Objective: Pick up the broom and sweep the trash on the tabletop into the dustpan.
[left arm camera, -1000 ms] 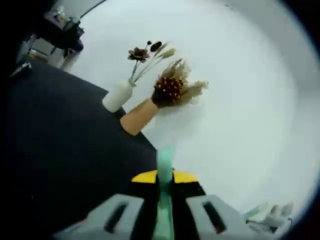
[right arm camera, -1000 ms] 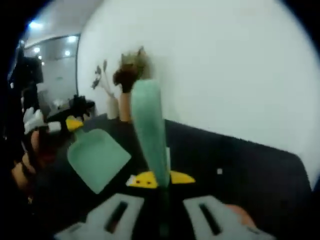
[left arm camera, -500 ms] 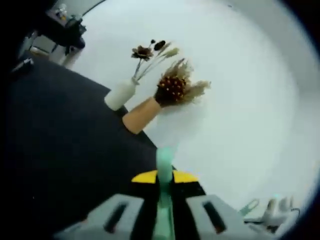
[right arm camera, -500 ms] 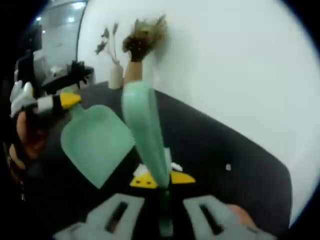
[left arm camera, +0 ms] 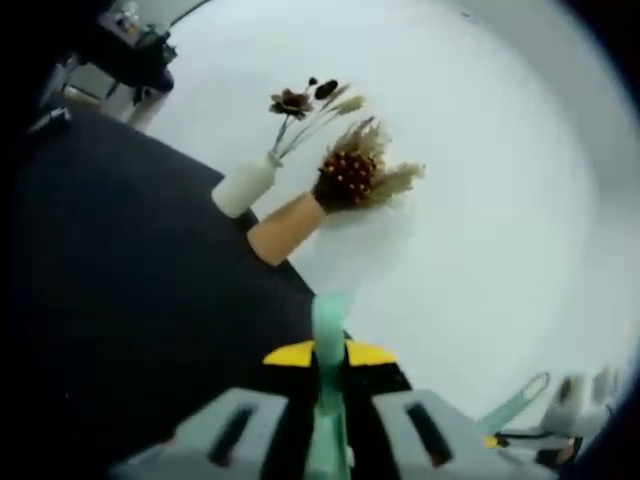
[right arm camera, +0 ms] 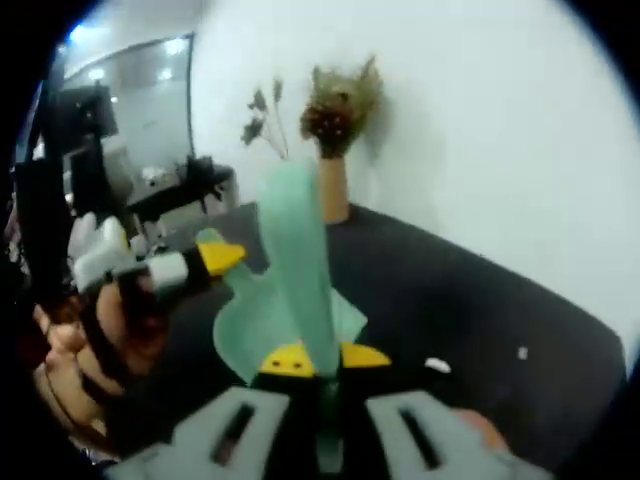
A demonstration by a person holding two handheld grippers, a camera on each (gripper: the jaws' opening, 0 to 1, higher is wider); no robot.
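Surface: black tabletop [left arm camera: 120, 300], white wall behind | Left gripper [left arm camera: 328, 362]: clamped on dustpan [right arm camera: 285, 315] handle | Right gripper [right arm camera: 318, 362]: clamped on broom [right arm camera: 300, 270], held above dustpan | Trash [right arm camera: 437, 366]: right of right gripper.

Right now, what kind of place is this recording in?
Probably an office or lab room: a black tabletop against a plain white wall, decorated with a white vase of dried flowers; ceiling lights behind.

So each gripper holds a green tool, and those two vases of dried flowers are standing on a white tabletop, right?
Not quite: the two vases stand on a black tabletop; the white behind them is the wall, as the left gripper view shows. Each gripper does hold a green tool.
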